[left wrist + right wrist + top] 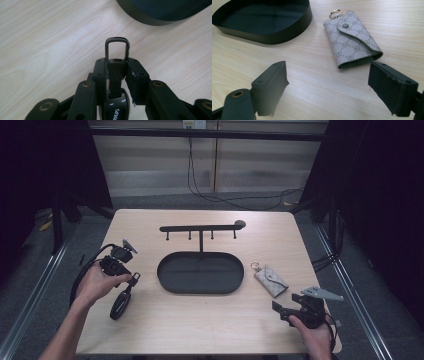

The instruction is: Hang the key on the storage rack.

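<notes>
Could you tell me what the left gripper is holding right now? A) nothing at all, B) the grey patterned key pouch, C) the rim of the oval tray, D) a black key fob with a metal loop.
D: in the left gripper view the left gripper has its jaws clamped on the black key fob, whose metal loop sticks out beyond them.

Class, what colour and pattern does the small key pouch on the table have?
Light grey key pouch with a repeating dark monogram-and-diamond print; clearest in the right gripper view.
</notes>
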Motion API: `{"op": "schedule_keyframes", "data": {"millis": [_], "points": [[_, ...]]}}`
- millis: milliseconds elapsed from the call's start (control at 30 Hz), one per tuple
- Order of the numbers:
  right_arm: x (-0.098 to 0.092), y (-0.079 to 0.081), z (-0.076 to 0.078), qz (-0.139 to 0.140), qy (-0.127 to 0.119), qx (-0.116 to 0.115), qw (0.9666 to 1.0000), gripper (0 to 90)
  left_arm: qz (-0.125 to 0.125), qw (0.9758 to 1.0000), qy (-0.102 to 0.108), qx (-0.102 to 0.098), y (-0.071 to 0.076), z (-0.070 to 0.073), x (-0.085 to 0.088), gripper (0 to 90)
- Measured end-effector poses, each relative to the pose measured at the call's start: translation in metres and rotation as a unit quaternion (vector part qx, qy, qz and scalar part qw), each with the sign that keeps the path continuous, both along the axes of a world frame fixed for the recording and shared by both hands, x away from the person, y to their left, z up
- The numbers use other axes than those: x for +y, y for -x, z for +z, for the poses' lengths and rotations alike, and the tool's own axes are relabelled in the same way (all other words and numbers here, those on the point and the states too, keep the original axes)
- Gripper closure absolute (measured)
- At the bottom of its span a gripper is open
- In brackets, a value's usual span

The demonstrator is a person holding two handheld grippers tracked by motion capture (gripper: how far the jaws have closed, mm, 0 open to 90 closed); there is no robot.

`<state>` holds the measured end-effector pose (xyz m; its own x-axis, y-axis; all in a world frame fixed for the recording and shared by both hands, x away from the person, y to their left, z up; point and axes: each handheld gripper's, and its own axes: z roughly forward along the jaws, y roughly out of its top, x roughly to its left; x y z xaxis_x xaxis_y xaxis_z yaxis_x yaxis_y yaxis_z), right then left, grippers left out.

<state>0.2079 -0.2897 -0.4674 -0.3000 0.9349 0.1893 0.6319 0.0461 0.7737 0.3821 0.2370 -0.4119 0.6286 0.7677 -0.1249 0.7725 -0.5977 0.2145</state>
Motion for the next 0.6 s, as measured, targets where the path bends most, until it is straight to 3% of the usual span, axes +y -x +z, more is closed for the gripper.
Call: {"op": "schedule_keyframes", "data": {"millis": [333,467,600], "points": [[-0.002,-0.001,-0.001,-0.004,-0.007,0.001,1.0000,15.3,0.000,0.9997,0.004,-0.023,0.004,0.019,0.007,70.7],[-0.001,-0.001,-0.001,-0.003,-0.005,0.002,1.0000,15.3,0.005,0.9998,-0.002,-0.018,0.004,0.025,0.008,70.7],[-0.001,0.000,0.000,-0.002,-0.007,-0.001,1.0000,15.2,0.007,0.9996,0.008,-0.026,0.004,0.035,0.011,70.7]]}}
